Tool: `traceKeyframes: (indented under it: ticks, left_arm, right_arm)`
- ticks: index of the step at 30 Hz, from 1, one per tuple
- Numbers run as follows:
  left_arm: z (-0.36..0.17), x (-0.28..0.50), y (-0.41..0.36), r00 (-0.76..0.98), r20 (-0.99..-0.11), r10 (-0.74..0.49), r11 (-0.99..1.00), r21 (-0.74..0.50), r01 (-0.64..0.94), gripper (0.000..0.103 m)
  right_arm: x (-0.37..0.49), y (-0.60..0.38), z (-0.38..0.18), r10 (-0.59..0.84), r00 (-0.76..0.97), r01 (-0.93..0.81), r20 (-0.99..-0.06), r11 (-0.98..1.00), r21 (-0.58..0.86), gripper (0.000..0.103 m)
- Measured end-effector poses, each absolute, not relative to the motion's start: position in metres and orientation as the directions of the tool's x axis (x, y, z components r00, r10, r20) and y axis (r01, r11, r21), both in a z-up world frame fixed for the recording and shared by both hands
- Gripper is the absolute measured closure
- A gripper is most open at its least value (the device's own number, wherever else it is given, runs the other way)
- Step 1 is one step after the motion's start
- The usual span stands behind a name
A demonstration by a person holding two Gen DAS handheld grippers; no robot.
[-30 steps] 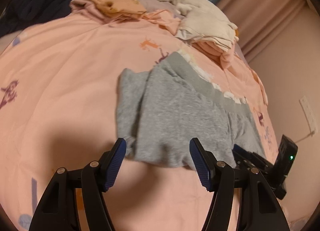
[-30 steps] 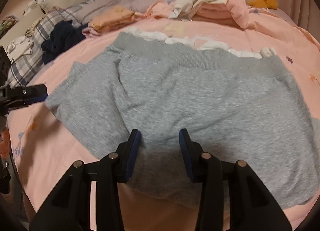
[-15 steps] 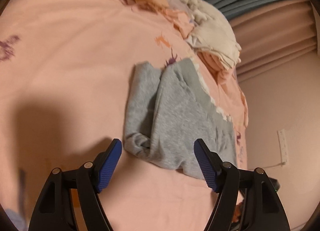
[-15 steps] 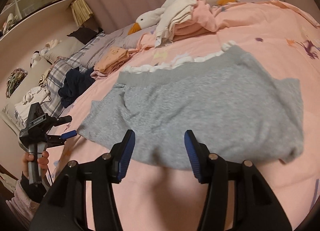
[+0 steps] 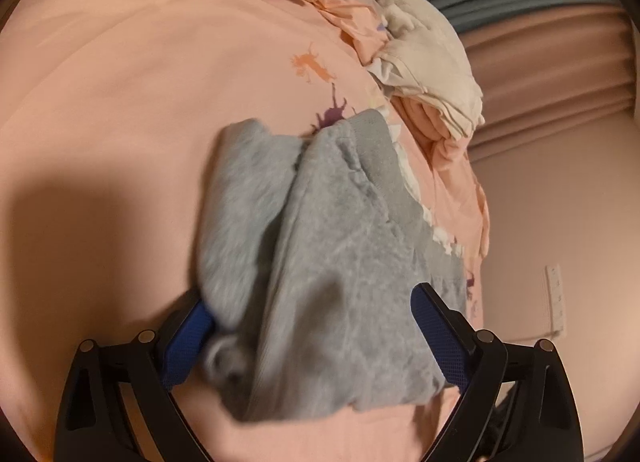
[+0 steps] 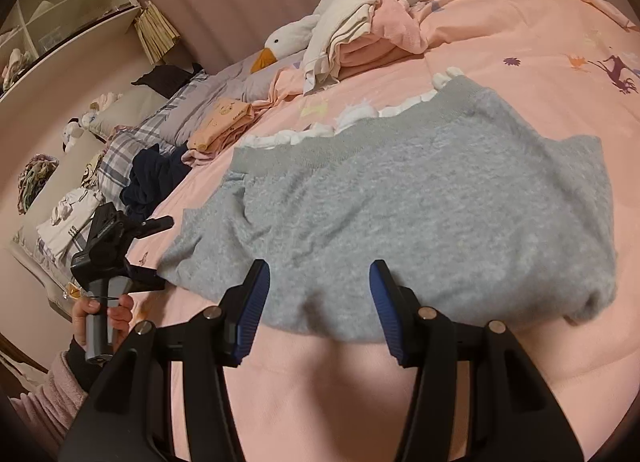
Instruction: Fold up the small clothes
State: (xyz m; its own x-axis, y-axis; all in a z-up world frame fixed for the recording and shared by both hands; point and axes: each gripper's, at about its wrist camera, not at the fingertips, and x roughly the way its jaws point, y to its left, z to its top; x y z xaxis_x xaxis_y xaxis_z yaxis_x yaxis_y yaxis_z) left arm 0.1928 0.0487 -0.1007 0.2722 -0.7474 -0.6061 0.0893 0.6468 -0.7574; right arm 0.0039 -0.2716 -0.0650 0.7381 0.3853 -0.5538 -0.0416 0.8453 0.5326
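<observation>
A small grey fleece garment [image 6: 400, 206] with a ribbed waistband and white trim lies on the pink bedspread [image 6: 520, 22]. In the left wrist view the garment [image 5: 320, 262] fills the gap between my left gripper's wide-open blue pads; its rolled edge lies over the left pad [image 5: 186, 346]. My left gripper [image 5: 316, 338] is open. My right gripper [image 6: 316, 302] is open, its pads at the garment's near hem. The left gripper also shows in the right wrist view [image 6: 120, 246], held in a hand at the garment's left end.
A stack of folded white and pink clothes [image 6: 360, 34] and a plush goose [image 6: 288, 38] lie at the far side of the bed. A folded peach garment [image 6: 224, 122] and a dark blue garment [image 6: 156, 178] lie near the pillows. Shelves [image 6: 60, 14] stand at the far left.
My left gripper has moved forward, so the garment's end now lies between its open pads. My right gripper has moved closer to the near hem.
</observation>
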Motion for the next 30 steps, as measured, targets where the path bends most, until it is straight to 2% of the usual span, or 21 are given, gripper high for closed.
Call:
traceKeyframes:
  ticks: [8, 10, 12, 13, 15, 16, 17, 19, 21, 23, 28, 30]
  left_arm:
    - [-0.099, 0.217, 0.026, 0.232, -0.573, -0.786, 0.609, -0.783, 0.128, 0.009]
    - [-0.095, 0.215, 0.019, 0.231, -0.579, -0.782, 0.617, -0.771, 0.159, 0.014]
    - [-0.090, 0.211, 0.015, 0.233, -0.600, -0.765, 0.641, -0.744, 0.191, 0.029]
    - [-0.087, 0.208, 0.014, 0.238, -0.618, -0.750, 0.660, -0.722, 0.206, 0.034]
    - [-0.084, 0.205, 0.014, 0.240, -0.639, -0.731, 0.682, -0.697, 0.223, 0.066]
    - [-0.083, 0.204, 0.015, 0.242, -0.649, -0.722, 0.692, -0.683, 0.234, 0.075]
    - [-0.081, 0.203, 0.015, 0.247, -0.660, -0.709, 0.705, -0.666, 0.244, 0.089]
    - [-0.078, 0.200, 0.018, 0.272, -0.680, -0.681, 0.733, -0.635, 0.245, 0.091]
    - [-0.075, 0.199, 0.023, 0.290, -0.683, -0.671, 0.741, -0.628, 0.235, 0.092]
    - [-0.071, 0.198, 0.027, 0.300, -0.674, -0.676, 0.737, -0.633, 0.237, 0.092]
    - [-0.059, 0.194, 0.021, 0.304, -0.678, -0.669, 0.743, -0.611, 0.273, 0.092]
    - [-0.055, 0.193, 0.018, 0.306, -0.678, -0.668, 0.744, -0.607, 0.279, 0.092]
  right_arm:
    - [0.024, -0.257, -0.063, 0.399, 0.721, -0.069, -0.566, 0.854, 0.516, 0.050]
    - [0.034, -0.252, -0.061, 0.399, 0.717, -0.079, -0.572, 0.861, 0.502, 0.050]
    - [0.048, -0.249, -0.057, 0.401, 0.714, -0.088, -0.574, 0.865, 0.494, 0.050]
    - [0.056, -0.247, -0.056, 0.403, 0.709, -0.092, -0.578, 0.866, 0.492, 0.050]
    - [0.075, -0.242, -0.053, 0.381, 0.703, -0.078, -0.601, 0.881, 0.467, 0.050]
    - [0.086, -0.240, -0.052, 0.375, 0.698, -0.077, -0.610, 0.887, 0.456, 0.050]
    - [0.097, -0.238, -0.051, 0.371, 0.692, -0.075, -0.619, 0.890, 0.450, 0.052]
    - [0.121, -0.233, -0.053, 0.348, 0.676, -0.052, -0.650, 0.902, 0.428, 0.059]
    - [0.145, -0.226, -0.056, 0.307, 0.662, -0.030, -0.684, 0.923, 0.385, 0.073]
    - [0.165, -0.220, -0.065, 0.261, 0.623, 0.008, -0.738, 0.941, 0.339, 0.082]
    - [0.185, -0.215, -0.071, 0.220, 0.572, 0.024, -0.790, 0.958, 0.284, 0.086]
    - [0.180, -0.217, -0.063, 0.214, 0.565, 0.025, -0.797, 0.961, 0.276, 0.083]
